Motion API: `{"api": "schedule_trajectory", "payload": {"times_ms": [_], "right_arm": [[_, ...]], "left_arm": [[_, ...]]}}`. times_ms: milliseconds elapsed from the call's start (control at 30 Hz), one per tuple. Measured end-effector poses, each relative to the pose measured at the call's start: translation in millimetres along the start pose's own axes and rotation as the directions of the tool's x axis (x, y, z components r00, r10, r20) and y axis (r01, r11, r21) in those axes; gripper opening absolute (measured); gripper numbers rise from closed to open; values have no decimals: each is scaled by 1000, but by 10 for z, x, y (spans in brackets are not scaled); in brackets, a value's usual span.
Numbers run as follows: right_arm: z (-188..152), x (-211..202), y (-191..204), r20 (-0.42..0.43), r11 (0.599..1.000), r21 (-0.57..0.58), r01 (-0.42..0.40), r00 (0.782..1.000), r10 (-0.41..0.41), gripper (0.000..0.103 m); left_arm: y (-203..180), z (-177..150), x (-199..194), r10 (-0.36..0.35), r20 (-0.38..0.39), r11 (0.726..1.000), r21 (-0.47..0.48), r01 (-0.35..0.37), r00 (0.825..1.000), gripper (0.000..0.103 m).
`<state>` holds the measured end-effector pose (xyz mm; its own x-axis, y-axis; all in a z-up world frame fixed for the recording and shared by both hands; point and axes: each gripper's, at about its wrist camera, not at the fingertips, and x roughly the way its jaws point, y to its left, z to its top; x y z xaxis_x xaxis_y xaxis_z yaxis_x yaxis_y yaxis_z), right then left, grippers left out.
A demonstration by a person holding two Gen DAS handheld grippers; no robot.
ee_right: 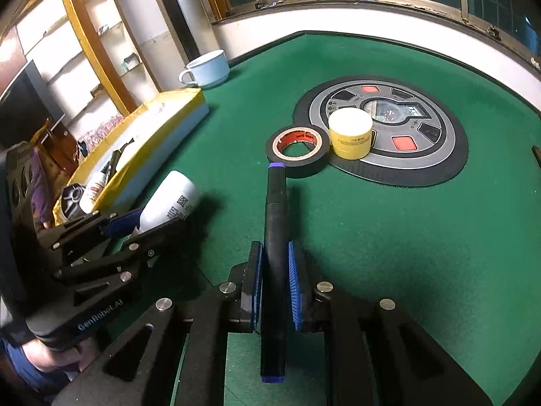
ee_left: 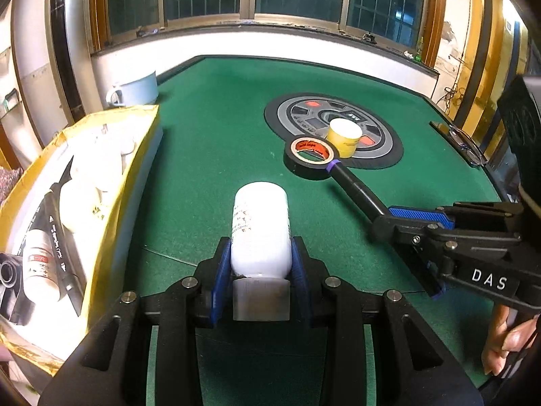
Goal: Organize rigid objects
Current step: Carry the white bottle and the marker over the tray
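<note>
We see our left gripper (ee_left: 260,270), marked "GenRobot.AI", pinching a white plastic bottle (ee_left: 260,226) at lower centre over the green felt worktop (ee_left: 219,135), while our right gripper (ee_right: 274,291), lettered "DAS", clamps a black marker pen (ee_right: 275,237).

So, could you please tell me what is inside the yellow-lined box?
The yellow-lined box holds a small white labelled bottle, a black marker pen and white rounded items; anything beneath them is hidden.
</note>
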<state>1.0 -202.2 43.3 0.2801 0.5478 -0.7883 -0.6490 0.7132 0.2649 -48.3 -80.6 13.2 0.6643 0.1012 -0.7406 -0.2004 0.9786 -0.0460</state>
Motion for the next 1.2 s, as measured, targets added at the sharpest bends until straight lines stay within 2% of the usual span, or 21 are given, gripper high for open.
{"api": "schedule_trajectory", "payload": {"times_ms": [433,1200], "right_arm": [[93,18,92,24,1000,-9,-24,999,24,13],[78,-13,121,59,993,88,-81,995,76,13]], "left_arm": [[-139,-20,-93,38,49,999,37,-40,998,32],[-175,-51,-222,15,72,999,43,-18,997,32]]}}
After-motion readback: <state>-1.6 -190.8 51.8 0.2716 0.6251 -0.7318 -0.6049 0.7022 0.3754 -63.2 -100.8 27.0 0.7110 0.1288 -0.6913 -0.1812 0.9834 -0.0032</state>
